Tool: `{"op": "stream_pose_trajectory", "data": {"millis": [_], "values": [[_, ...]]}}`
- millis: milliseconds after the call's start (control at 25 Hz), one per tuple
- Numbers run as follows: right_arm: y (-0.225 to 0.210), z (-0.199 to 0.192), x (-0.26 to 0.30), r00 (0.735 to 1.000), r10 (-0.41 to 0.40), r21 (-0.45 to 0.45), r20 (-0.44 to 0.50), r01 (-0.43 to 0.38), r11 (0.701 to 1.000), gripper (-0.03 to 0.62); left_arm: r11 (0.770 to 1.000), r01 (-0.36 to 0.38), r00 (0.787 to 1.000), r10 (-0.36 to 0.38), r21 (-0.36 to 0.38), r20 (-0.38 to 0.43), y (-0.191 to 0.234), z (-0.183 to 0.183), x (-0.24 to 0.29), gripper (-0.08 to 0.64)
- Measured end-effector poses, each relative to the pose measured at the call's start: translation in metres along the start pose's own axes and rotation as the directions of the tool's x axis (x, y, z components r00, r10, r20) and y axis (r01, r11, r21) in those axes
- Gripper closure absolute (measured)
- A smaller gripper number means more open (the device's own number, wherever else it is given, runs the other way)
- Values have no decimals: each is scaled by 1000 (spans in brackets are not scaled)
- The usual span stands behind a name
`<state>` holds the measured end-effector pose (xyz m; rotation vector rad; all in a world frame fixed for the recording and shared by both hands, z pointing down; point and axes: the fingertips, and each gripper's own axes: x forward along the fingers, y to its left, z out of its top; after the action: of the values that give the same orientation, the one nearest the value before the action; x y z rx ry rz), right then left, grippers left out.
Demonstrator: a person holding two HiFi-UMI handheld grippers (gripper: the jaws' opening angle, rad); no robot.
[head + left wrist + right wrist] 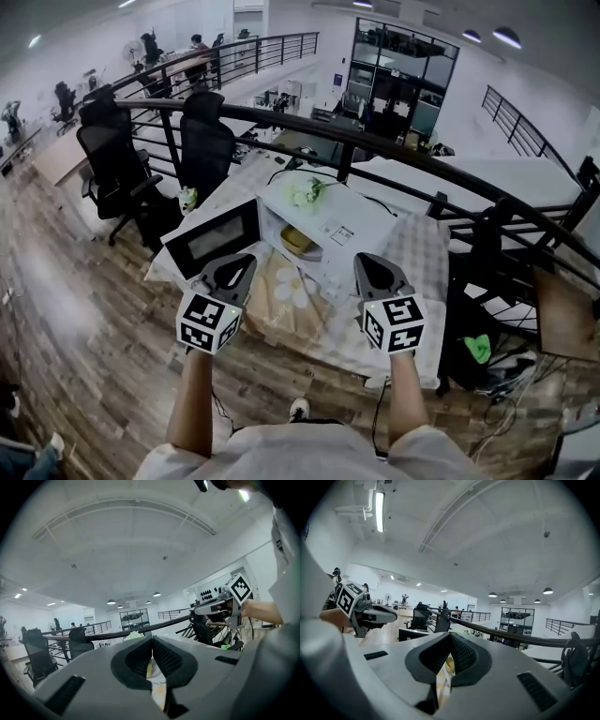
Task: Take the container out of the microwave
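A white microwave [328, 223] stands on the cloth-covered table [417, 246], its door [212, 239] swung open to the left. Inside the cavity sits a yellowish container [296, 241]. My left gripper [247, 259] hovers just in front of the open door, shut and empty. My right gripper [360, 259] is held level with it, before the microwave's right front, also shut and empty. In the left gripper view the jaws [152, 640] meet tip to tip; in the right gripper view the jaws [449, 637] are likewise closed. Both gripper views tilt up, hiding the container.
White flowers [307, 190] lie on top of the microwave. A black curved railing [394, 147] runs behind the table. Office chairs [204, 141] stand at the back left, and a small object [187, 199] sits on the table's left corner. Wood floor lies below.
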<state>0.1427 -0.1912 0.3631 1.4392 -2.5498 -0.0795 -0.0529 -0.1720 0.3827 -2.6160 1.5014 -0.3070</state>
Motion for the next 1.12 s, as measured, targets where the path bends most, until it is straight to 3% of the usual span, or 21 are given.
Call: {"op": "stream_pose_trajectory", "data": {"millis": [280,640,760,960,1120], "values": [[-41,-27,49,999,23,22,-35,-22,1000,580,1000,30,997,-31,-10,-71,9,-26,72,540],[-51,-50,89,998,-17,90,-63,23,996,578,992,130,977,-128,-2,-171,34,-88,145,538],[-47,-61,98,994,-51,81,-97,59,995,578,978,205,955,-194,26,-226,38,-115,169,538],[-45,-79,106,984,-107,144,-146,128,981,580,945,322,913,-292,65,-284,38,-151,212,538],[-47,-96,101,966,-161,149,-203,193,970,580,909,408,868,-355,90,-349,29,-188,246,535]]}}
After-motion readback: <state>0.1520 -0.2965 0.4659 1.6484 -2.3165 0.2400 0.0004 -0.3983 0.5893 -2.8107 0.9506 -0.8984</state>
